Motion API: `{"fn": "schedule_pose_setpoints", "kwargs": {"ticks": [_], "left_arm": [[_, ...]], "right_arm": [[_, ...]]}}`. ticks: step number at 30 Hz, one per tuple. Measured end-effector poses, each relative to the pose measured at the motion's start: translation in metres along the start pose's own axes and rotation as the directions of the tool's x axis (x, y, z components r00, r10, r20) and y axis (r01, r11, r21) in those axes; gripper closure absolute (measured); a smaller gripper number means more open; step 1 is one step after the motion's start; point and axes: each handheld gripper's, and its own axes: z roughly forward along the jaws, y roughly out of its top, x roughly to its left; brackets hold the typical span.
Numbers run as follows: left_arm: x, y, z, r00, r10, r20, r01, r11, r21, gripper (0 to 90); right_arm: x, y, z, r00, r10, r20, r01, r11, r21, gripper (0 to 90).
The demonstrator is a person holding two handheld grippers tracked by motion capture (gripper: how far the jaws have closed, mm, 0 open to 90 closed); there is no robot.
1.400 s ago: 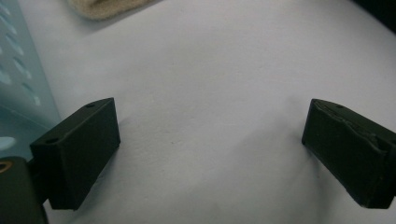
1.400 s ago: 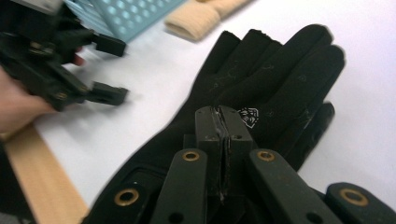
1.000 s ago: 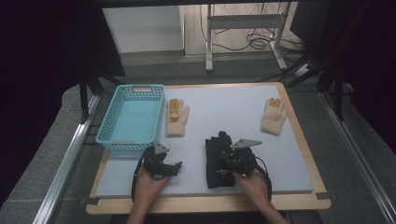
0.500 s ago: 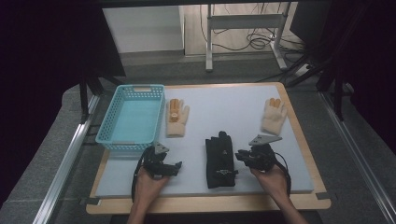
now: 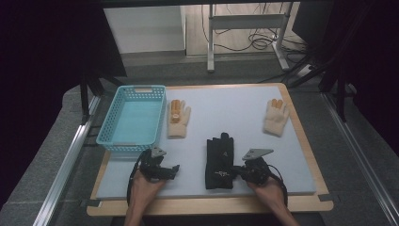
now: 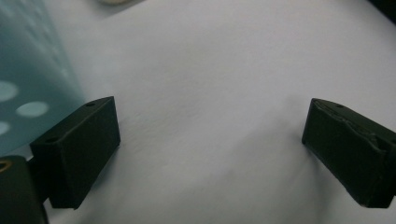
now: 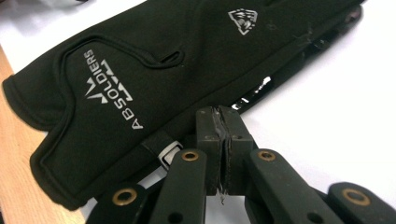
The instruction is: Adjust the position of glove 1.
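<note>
A black glove [image 5: 220,157] printed "ABSOLDIERS" [image 7: 140,84] lies flat on the pale mat, fingers pointing away from me. My right gripper [image 5: 241,173] rests at the glove's near right edge by the cuff. Its jaws have just been closing, and the pads [image 7: 224,126] now press together with no fabric showing between them. The tips touch the glove's edge. My left gripper [image 5: 172,168] sits low over bare mat to the left of the glove. In the left gripper view the left gripper [image 6: 210,144] stands open with nothing between its jaws.
A light blue basket [image 5: 133,117] stands at the mat's left, close to the left gripper. Two cream gloves with orange fingertips lie farther back: one [image 5: 179,117] beside the basket, one [image 5: 275,116] at the right. The wooden board edge [image 5: 211,205] runs along the front.
The right gripper swung off the black glove to the right, then came back down to its near right edge, and its jaws closed. The left gripper stayed put.
</note>
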Motion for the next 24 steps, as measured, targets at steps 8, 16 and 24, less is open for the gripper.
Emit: {"fn": "schedule_pose_setpoints", "kwargs": {"ticks": [8,16,24], "left_arm": [[0.006,-0.005,-0.005,0.9997,0.019,0.015,-0.019,0.9998,-0.001,6.8],[0.007,-0.005,-0.004,0.9997,0.018,0.016,-0.018,0.9998,0.000,6.6],[0.006,-0.005,-0.004,0.9997,0.017,0.015,-0.017,0.9999,-0.001,6.4]], "right_arm": [[0.010,0.009,0.015,0.9990,-0.016,-0.043,0.016,1.000,-0.010,86.0],[0.022,0.026,0.037,0.9975,-0.052,-0.048,0.051,0.999,-0.017,85.7],[0.034,0.044,0.059,0.9944,-0.098,-0.040,0.097,0.995,-0.017,83.7]]}}
